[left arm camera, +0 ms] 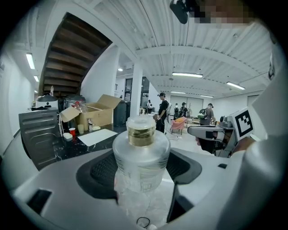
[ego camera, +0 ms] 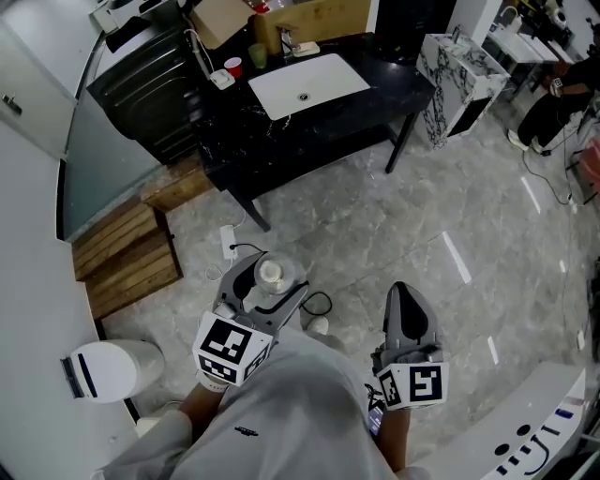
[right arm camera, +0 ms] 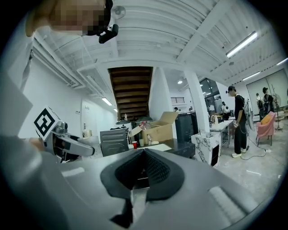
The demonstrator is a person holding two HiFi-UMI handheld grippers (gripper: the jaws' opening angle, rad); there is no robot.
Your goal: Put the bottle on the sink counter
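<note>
Open grey floor [ego camera: 375, 234] lay between the left hand-held gripper [ego camera: 270, 286], clamped on the bottle [ego camera: 271, 273], and the far black tabletop [ego camera: 375, 89]. The tabletop's right part and near edge were bare. A white sink [ego camera: 307, 82] filled its middle. A red cup [ego camera: 233, 67], a faucet [ego camera: 286, 42] and a cardboard box [ego camera: 225, 17] crowded its far left. Wooden pallets [ego camera: 127, 253] and a floor cable [ego camera: 239, 249] obstructed the left.

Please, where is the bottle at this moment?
In the head view the bottle is at lower left, held in the left gripper above the floor, well short of the black sink counter at the top.
</note>
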